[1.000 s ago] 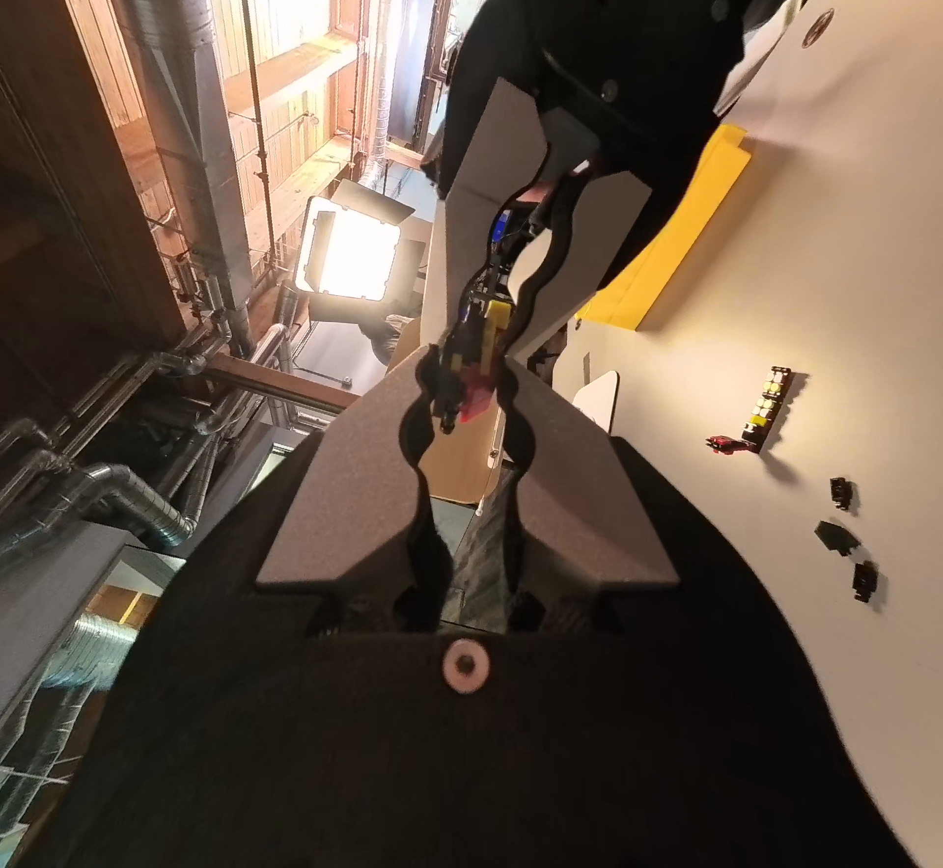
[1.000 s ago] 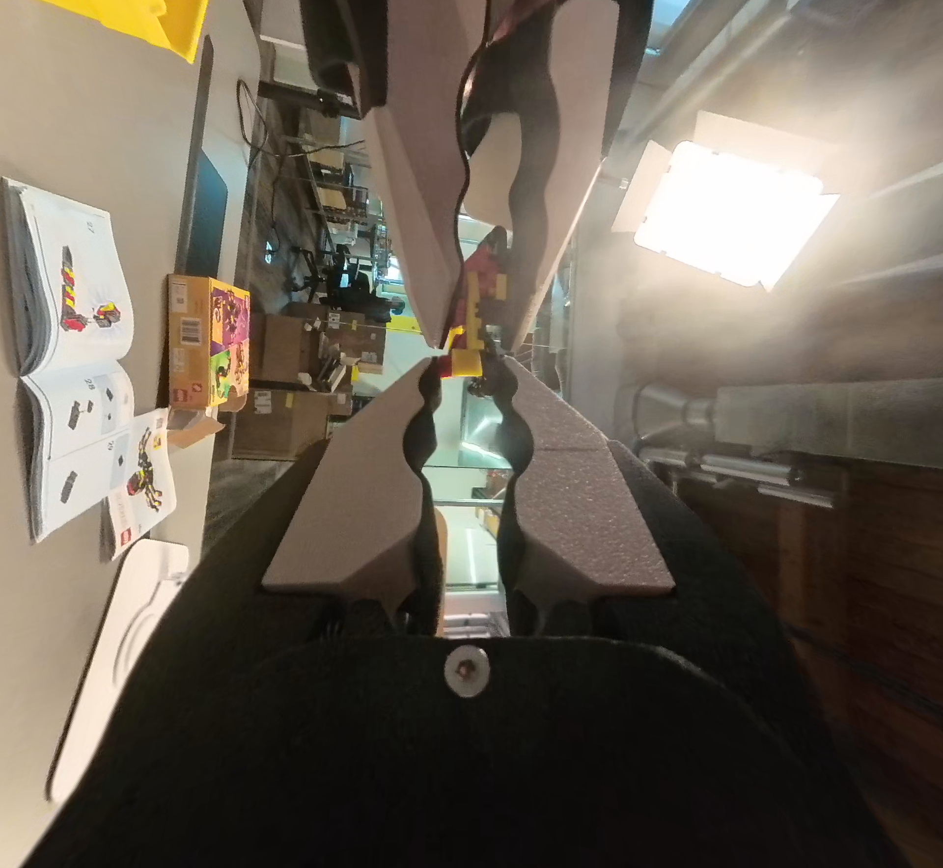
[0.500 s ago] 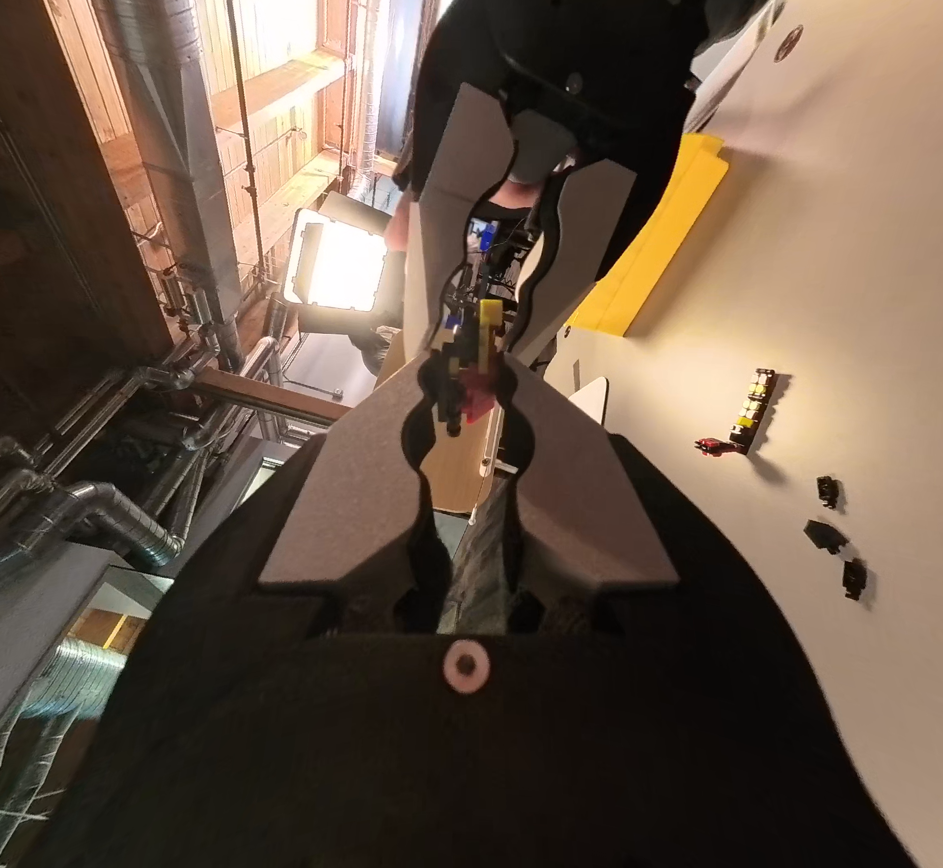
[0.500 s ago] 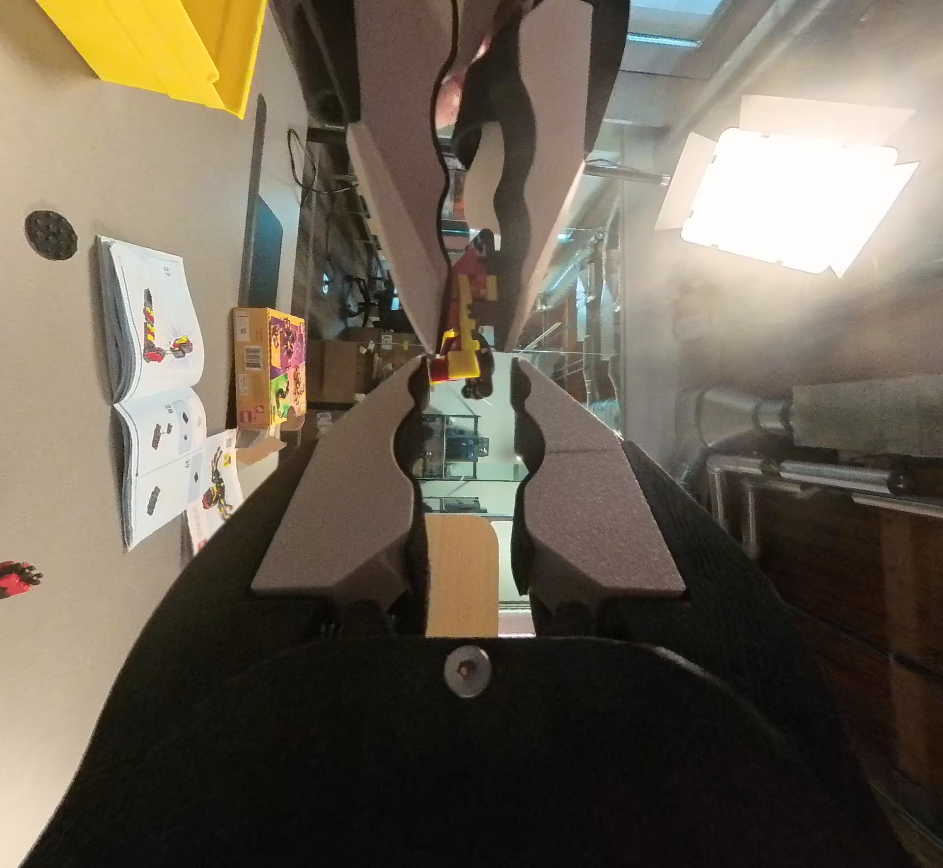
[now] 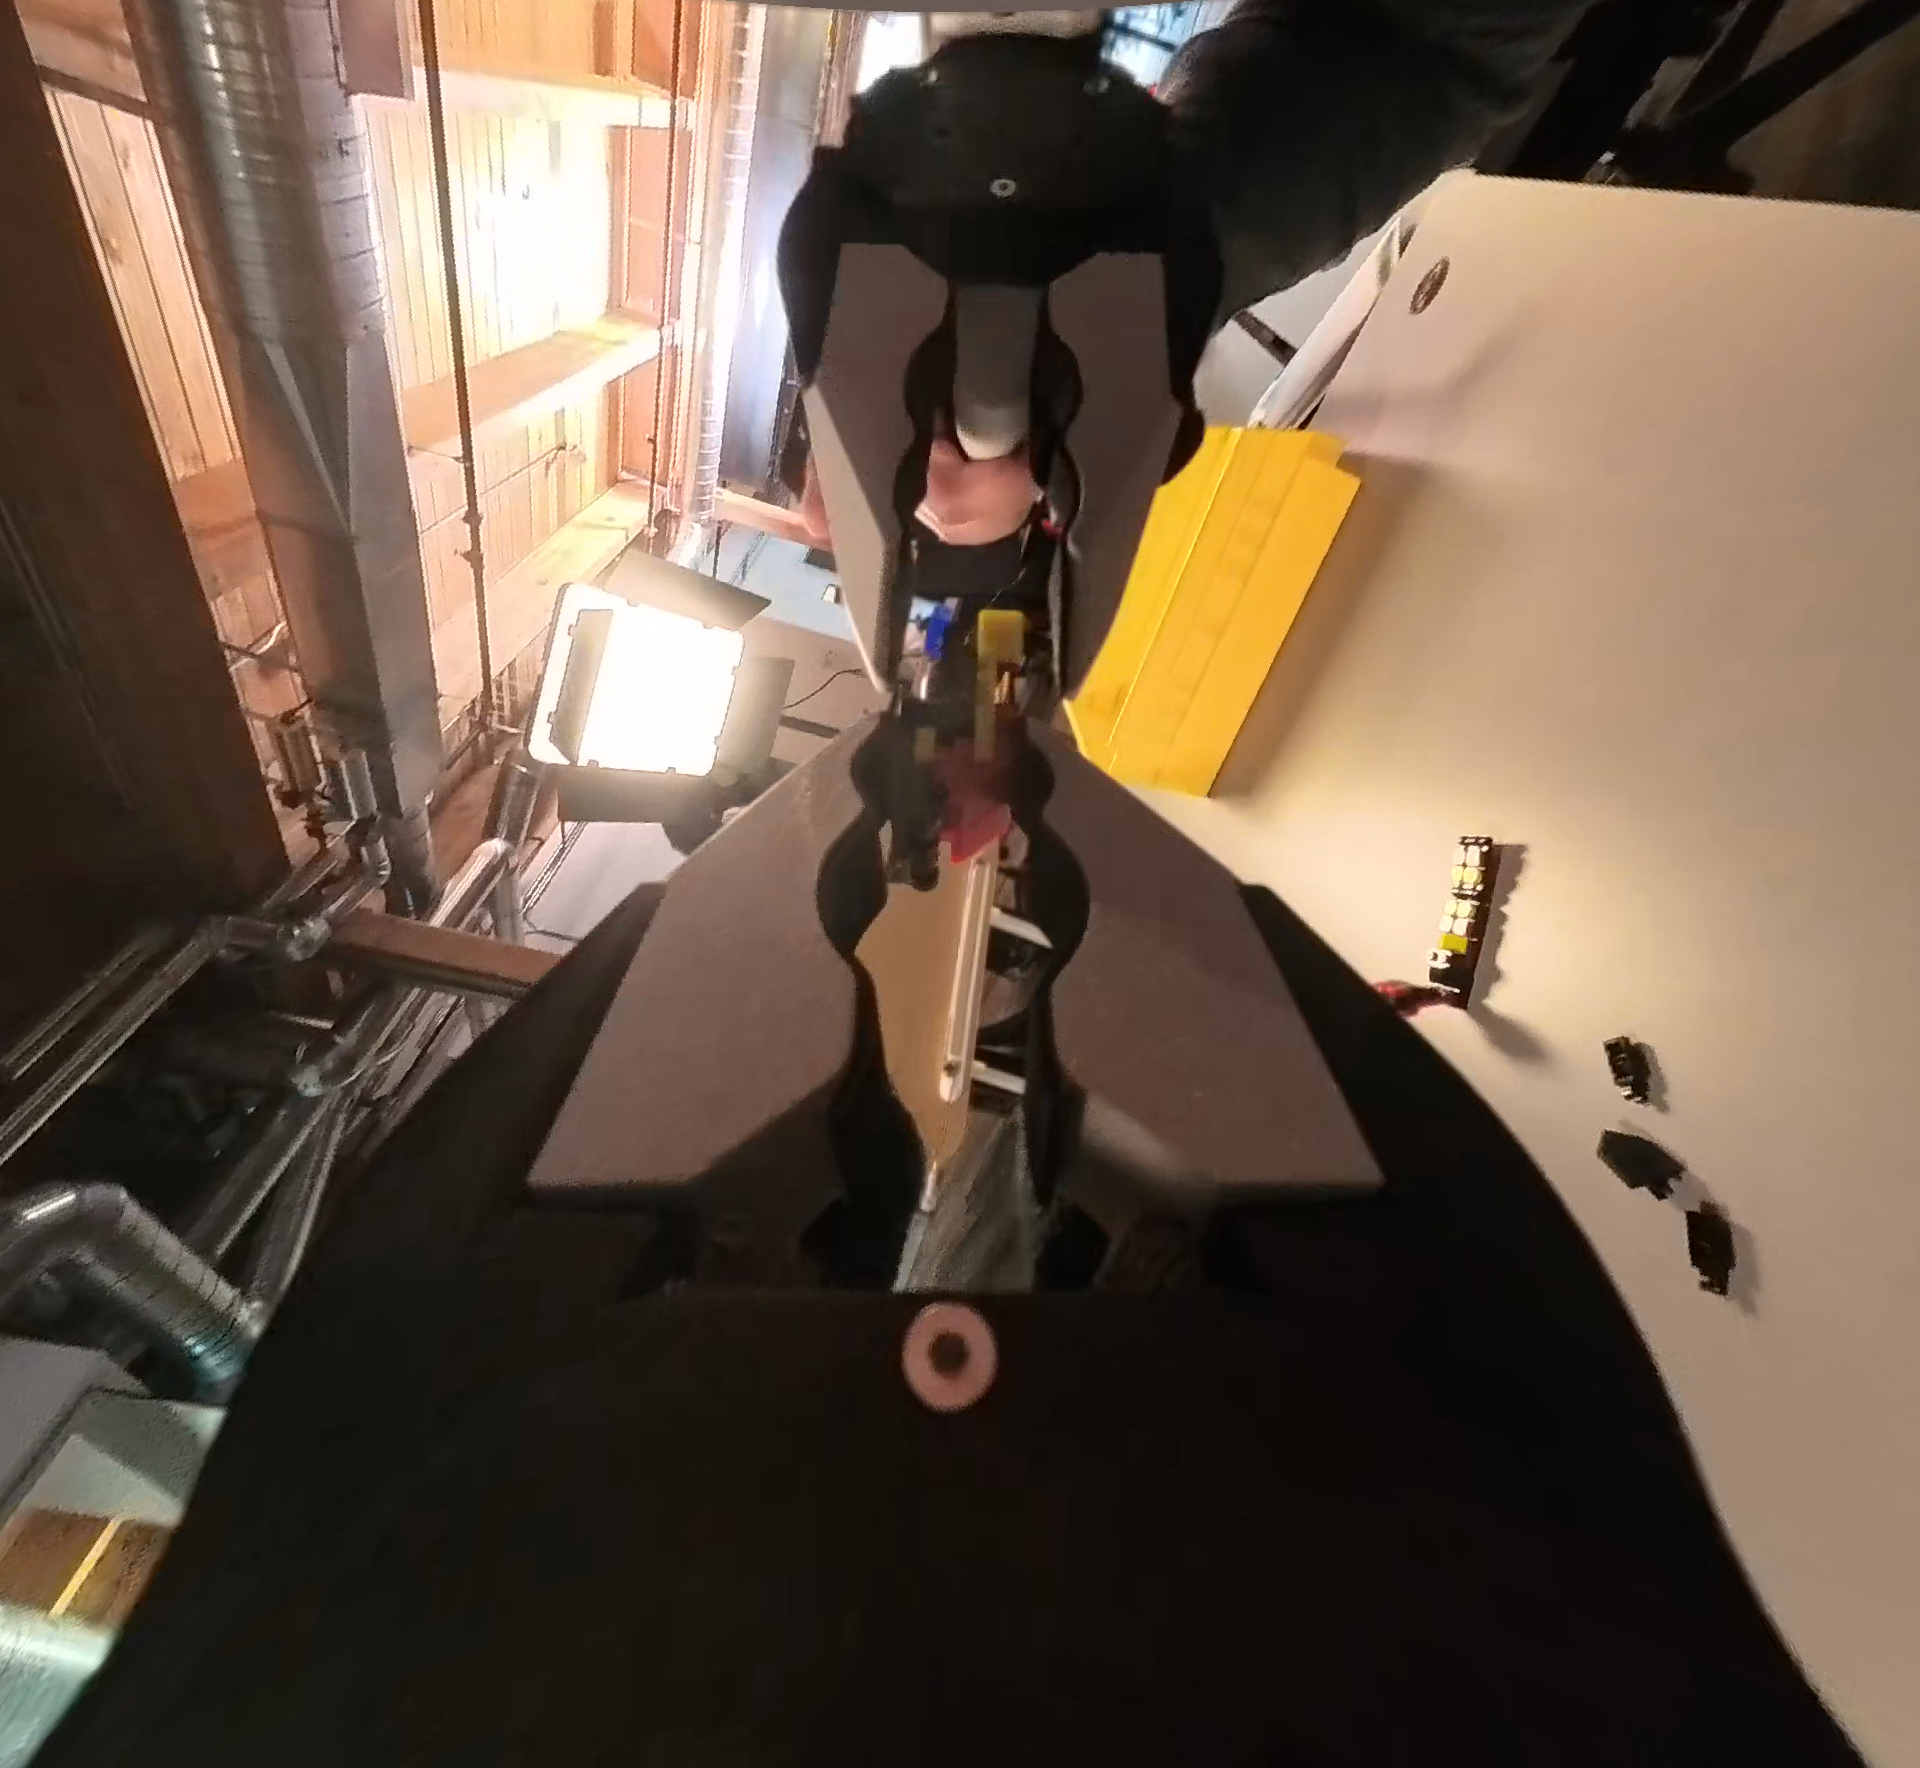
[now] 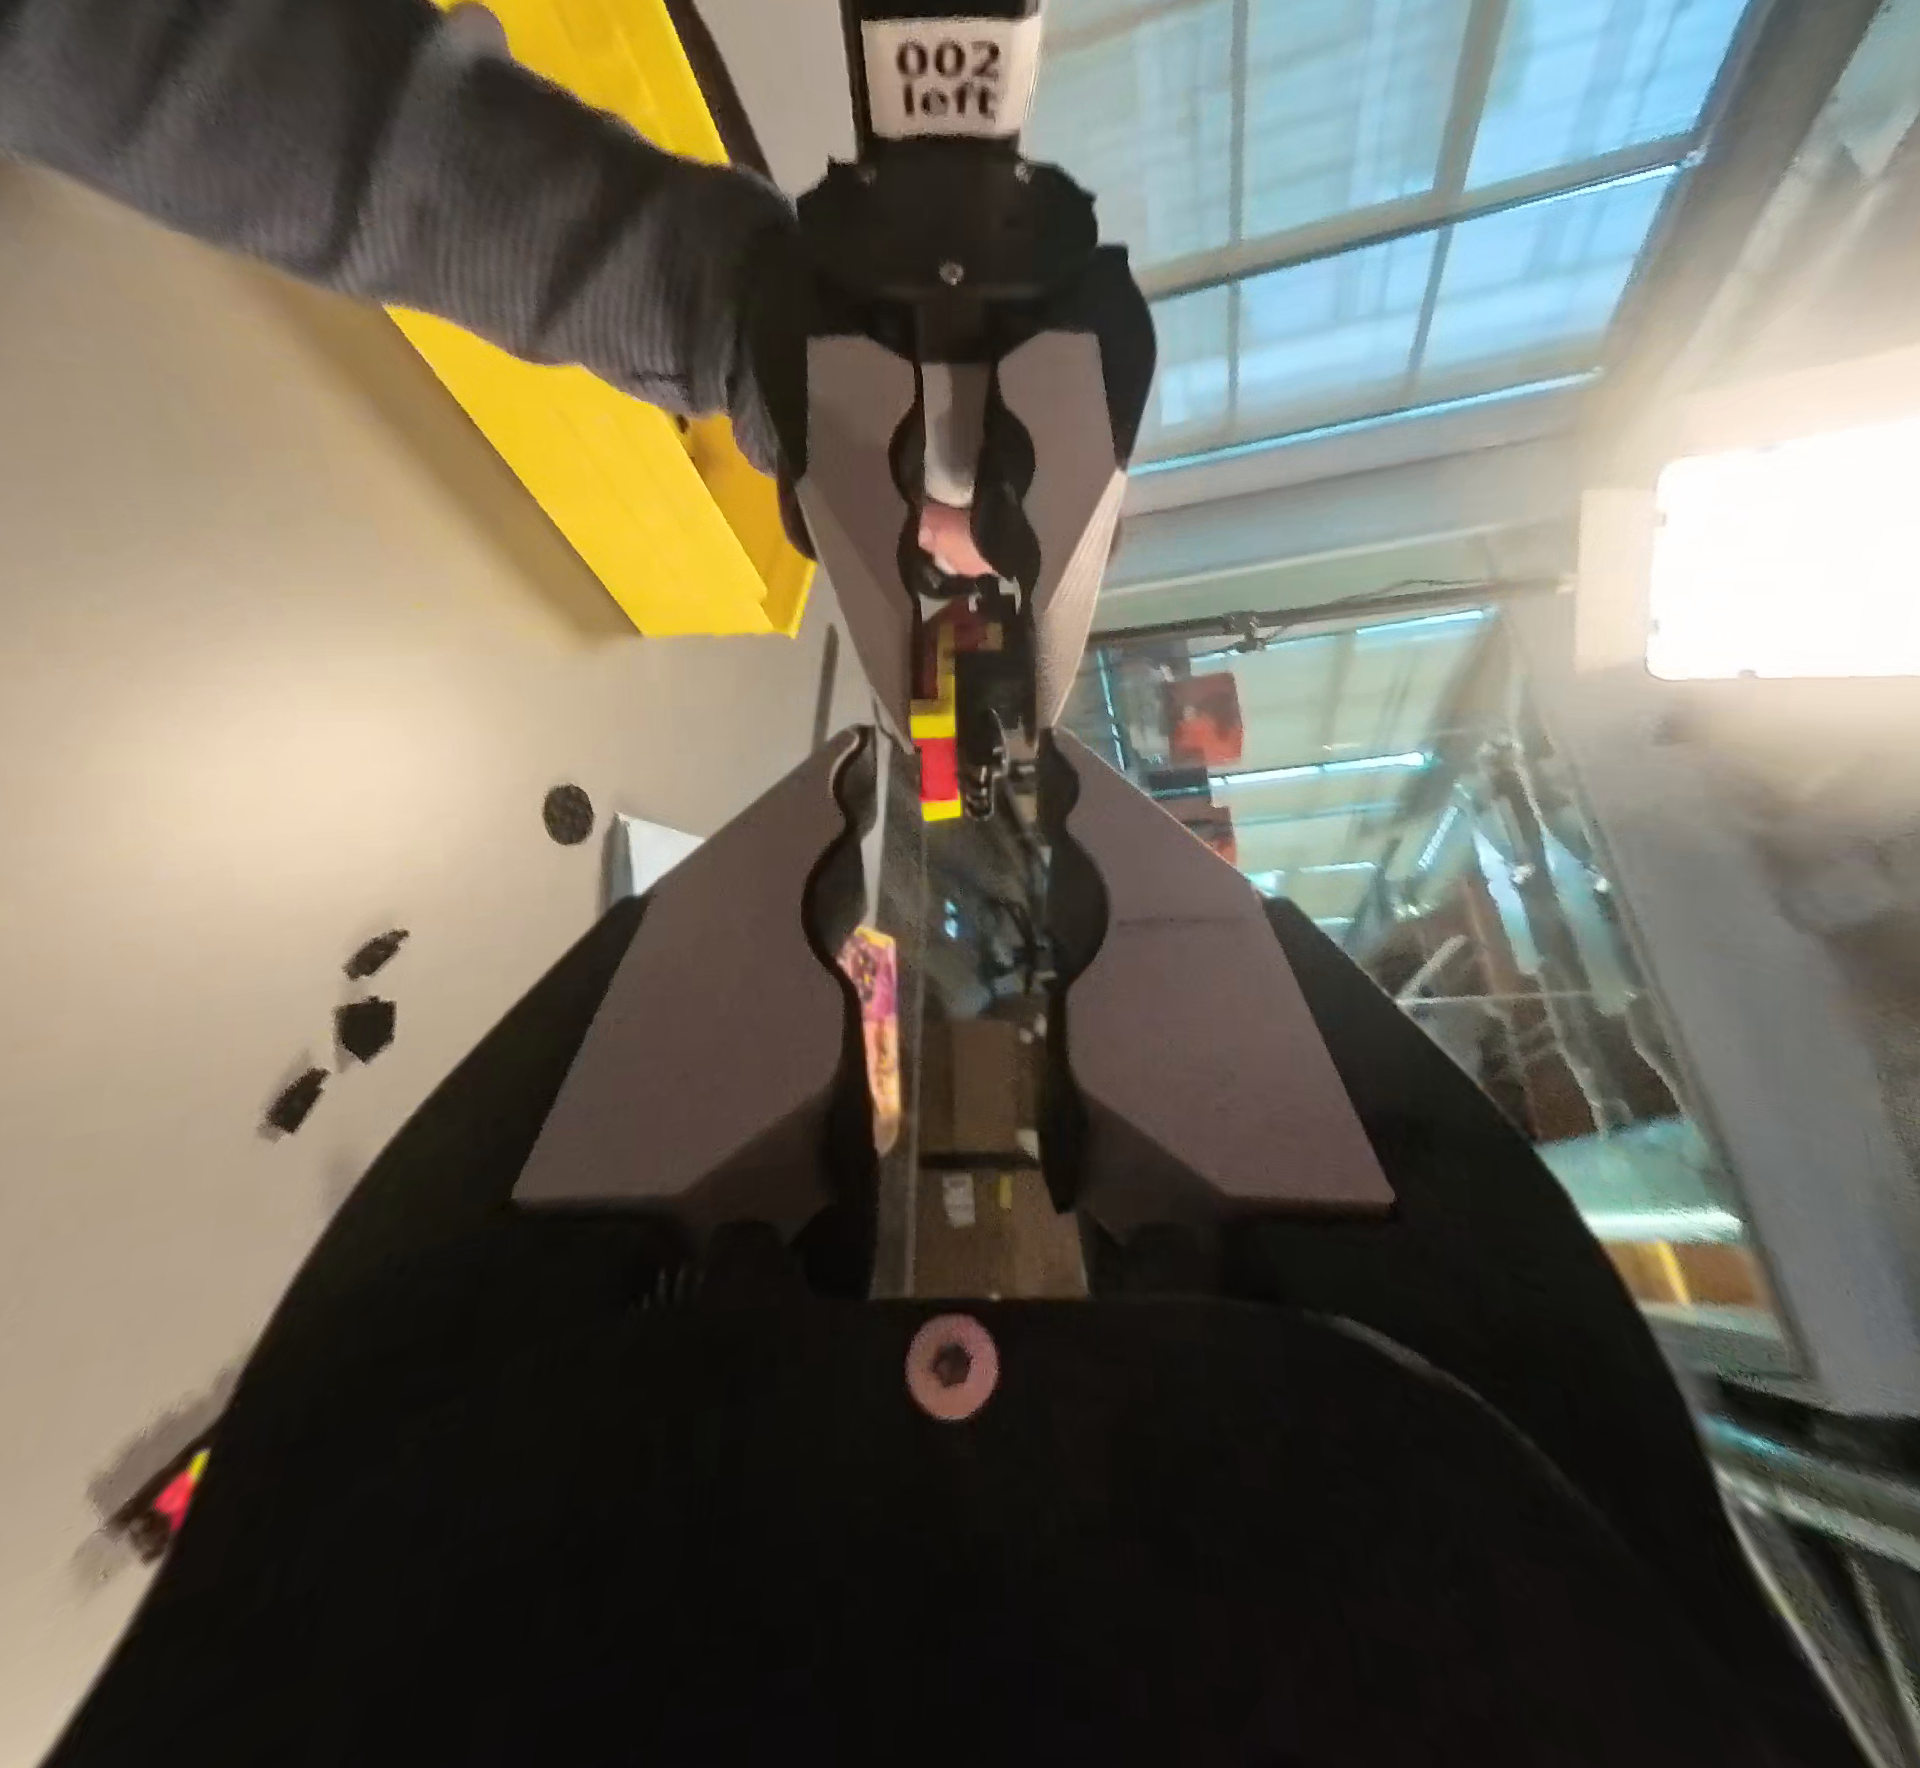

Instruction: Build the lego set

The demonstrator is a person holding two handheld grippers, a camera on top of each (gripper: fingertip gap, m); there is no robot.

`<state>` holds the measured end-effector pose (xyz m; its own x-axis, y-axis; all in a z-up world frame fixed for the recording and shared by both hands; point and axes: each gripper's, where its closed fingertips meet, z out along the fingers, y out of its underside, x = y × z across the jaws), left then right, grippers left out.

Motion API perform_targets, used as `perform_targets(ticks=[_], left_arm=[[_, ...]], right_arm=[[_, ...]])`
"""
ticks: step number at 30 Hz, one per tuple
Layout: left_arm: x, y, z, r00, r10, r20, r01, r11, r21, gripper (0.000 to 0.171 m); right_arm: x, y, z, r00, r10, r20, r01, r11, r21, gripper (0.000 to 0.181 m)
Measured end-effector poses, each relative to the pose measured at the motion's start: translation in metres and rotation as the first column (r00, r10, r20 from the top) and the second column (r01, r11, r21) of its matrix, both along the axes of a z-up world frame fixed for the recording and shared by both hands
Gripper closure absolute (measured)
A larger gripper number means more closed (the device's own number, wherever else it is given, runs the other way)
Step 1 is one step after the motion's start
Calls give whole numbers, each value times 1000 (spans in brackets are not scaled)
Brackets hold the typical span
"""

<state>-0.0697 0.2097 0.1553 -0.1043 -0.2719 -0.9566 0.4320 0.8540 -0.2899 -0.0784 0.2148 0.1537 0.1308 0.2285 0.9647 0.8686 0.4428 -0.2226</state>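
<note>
lego build (image 5: 951,783) between left hand-held gripper (image 5: 951,752) tips

Yellow bin (image 5: 1216,617), studio light (image 5: 634,695)

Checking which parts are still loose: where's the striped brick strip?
Left wrist view, right side: the striped brick strip lies on the table, between yellow bin and three black pieces.

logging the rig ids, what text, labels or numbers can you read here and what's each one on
White label on the left gripper body, above where it clamps the lego model: sharp dark print, which I won't quote.
Colourful box in the background: print too blurred to read.
Left wrist view: no writing visible.
</note>
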Motion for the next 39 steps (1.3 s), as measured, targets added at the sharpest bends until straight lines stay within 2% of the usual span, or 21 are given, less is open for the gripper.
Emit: perform_targets(ticks=[4, 10, 12, 17, 30, 39], left_arm=[[-3, -7, -2, 998, -51, -25, 50, 999, -16, 152], [-6, -10, -3, 996, -76, -43, 75, 997, -22, 152], [-6, -10, -4, 996, -74, -51, 73, 997, -20, 152], [-5, -9, -5, 996, -74, -55, 73, 997, -22, 152], [-6, -6, 0, 997, -72, -36, 70, 996, -46, 152], [-3, -8, -6, 996, -67, -59, 65, 998, -26, 152]], right_arm=[[-3, -7, 1, 999, 50, -12, -51, 998, -32, 163], [-5, -10, -4, 997, 74, 23, -72, 996, -52, 161], [-4, -8, -2, 997, 66, 29, -65, 997, -38, 167], [-4, -8, -2, 996, 61, 60, -59, 998, -36, 167], [-5, -6, 4, 995, 25, 100, -32, 997, 72, 169], [-1, -8, -1, 990, 24, 139, -26, 999, 19, 170]])
